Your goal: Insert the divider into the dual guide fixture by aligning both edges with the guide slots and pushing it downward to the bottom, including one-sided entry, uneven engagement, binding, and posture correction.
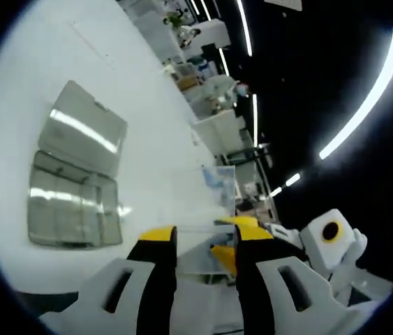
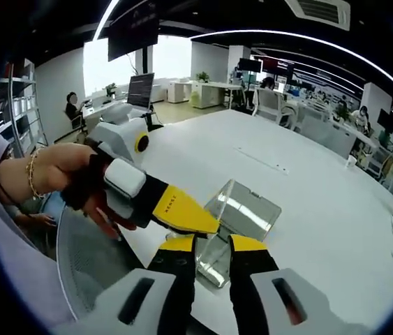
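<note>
Yellow-tipped jaws of my left claw [image 1: 206,241] rise at 6 o'clock in the left gripper view, set apart with a clear divider [image 1: 206,248] standing between them. The panel looks pinched at its lower part, but I cannot tell for certain that the pads bear on it.

Divider is lifted off the white surface [image 1: 147,105], not yet in any slot. The clear fixture [image 1: 77,188], an open hinged case with its lid laid back, lies at 9 o'clock, well apart from the panel. My guess: I hold the panel high and upright to line up its two edges before lowering it.

In the right gripper view my right claw [image 2: 210,244] rises at 6 o'clock, jaws slightly parted around the edge of the same clear panel [image 2: 217,262]. The left claw [image 2: 182,213] enters from 9 o'clock, carried by my left hand [image 2: 63,174], its yellow tip touching or just beside the panel. Whether the right jaws clamp or only bracket the edge, I cannot tell. The fixture [image 2: 248,209] lies just beyond, at 12 o'clock of my jaws.
</note>
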The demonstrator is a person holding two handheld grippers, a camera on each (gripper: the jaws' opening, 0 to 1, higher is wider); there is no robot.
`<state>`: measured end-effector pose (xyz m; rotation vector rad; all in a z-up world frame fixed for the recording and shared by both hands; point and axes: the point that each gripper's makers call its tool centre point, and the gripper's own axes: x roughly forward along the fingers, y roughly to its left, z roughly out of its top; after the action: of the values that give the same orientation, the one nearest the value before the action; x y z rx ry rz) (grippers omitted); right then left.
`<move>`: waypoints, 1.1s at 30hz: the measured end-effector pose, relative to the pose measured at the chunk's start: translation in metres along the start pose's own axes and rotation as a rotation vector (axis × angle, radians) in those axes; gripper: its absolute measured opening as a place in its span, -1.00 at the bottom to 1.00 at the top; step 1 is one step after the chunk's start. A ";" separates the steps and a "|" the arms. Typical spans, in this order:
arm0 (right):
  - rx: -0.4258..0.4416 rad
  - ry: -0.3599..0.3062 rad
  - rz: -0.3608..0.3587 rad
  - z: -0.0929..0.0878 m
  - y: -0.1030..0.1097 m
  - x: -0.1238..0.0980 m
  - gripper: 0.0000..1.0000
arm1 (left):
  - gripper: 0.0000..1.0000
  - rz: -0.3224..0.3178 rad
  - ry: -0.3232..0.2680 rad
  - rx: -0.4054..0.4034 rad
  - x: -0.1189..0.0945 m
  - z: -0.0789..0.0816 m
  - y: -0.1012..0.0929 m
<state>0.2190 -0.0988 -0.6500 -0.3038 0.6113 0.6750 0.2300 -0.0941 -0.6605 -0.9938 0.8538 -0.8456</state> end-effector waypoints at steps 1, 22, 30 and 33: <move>0.000 0.002 0.000 0.000 0.000 0.000 -0.76 | -0.40 -0.001 0.001 -0.001 0.000 0.000 -0.001; 0.008 0.002 0.007 -0.002 0.000 0.004 -0.99 | -0.40 -0.001 0.006 -0.003 0.001 -0.002 -0.001; 0.122 0.029 0.018 -0.006 0.003 0.004 -1.00 | -0.39 -0.003 0.018 -0.006 -0.001 -0.006 0.002; 0.118 0.030 0.016 -0.006 0.005 0.003 -1.00 | -0.39 -0.008 0.019 -0.002 -0.003 -0.006 0.002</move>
<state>0.2151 -0.0961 -0.6574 -0.1993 0.6797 0.6481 0.2241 -0.0931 -0.6638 -0.9923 0.8678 -0.8625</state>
